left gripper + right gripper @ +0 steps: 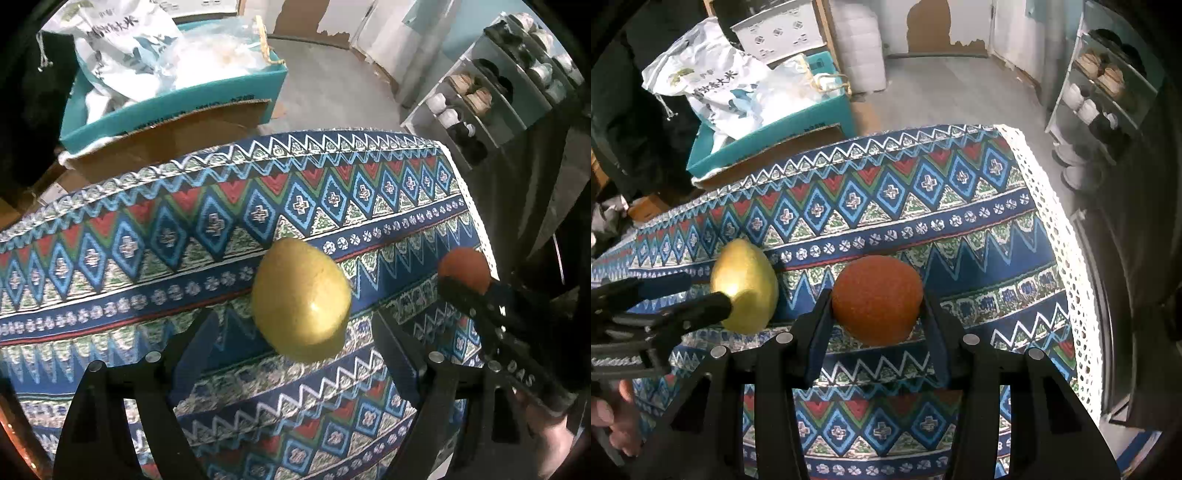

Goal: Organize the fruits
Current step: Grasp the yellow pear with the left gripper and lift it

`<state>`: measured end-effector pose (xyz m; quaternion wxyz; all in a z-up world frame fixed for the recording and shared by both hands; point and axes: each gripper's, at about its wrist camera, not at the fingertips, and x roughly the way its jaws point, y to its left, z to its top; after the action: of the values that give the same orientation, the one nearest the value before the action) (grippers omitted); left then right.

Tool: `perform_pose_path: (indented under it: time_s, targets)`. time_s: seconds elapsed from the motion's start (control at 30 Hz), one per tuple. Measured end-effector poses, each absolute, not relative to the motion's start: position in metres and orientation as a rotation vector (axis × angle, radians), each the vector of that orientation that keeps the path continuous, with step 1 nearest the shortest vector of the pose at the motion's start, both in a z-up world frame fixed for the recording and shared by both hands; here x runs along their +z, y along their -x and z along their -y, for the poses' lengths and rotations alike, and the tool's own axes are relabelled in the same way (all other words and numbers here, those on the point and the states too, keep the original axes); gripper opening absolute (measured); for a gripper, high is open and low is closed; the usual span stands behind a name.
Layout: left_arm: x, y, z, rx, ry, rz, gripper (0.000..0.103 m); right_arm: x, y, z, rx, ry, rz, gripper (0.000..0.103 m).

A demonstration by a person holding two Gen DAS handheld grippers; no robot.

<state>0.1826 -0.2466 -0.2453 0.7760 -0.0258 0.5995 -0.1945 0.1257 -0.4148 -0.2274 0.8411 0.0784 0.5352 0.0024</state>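
A yellow lemon (301,299) lies on the patterned tablecloth (147,229). My left gripper (295,328) stands open around the lemon, with a gap showing between each pad and the fruit. In the right wrist view the same lemon (750,284) sits at the left, with the left gripper (705,293) reaching in from the edge. My right gripper (877,295) is shut on an orange (877,299), both pads pressing its sides just over the cloth. The left wrist view shows that orange (465,269) at the right, near the table's edge.
The cloth's white lace trim (1067,236) marks the table's right edge. Beyond the far edge stands a teal cardboard box (177,107) holding a printed white bag (716,88). A shoe rack (491,99) stands at the right, and a hand (613,417) shows at the lower left.
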Motion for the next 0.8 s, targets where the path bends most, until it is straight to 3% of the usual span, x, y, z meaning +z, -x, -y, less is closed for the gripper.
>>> perform_pose_path:
  time_s: [0.37, 0.43, 0.5, 0.8]
  targets:
    - [-0.275, -0.197, 0.259, -0.409, 0.090, -1.340, 0.086, -0.236, -0.130, 0.417, -0.001, -0.170, -1.140, 0.047]
    - [-0.279, -0.197, 0.262, -0.421, 0.081, -1.344, 0.082, -0.236, -0.131, 0.418, -0.002, -0.175, -1.139, 0.047]
    - [-0.283, -0.196, 0.262, -0.432, 0.080, -1.357, 0.068, -0.236, -0.131, 0.417, 0.000, -0.175, -1.139, 0.047]
    - [-0.279, -0.184, 0.261, -0.434, 0.017, -1.302, 0.068, -0.230, -0.131, 0.408, 0.015, -0.163, -1.124, 0.047]
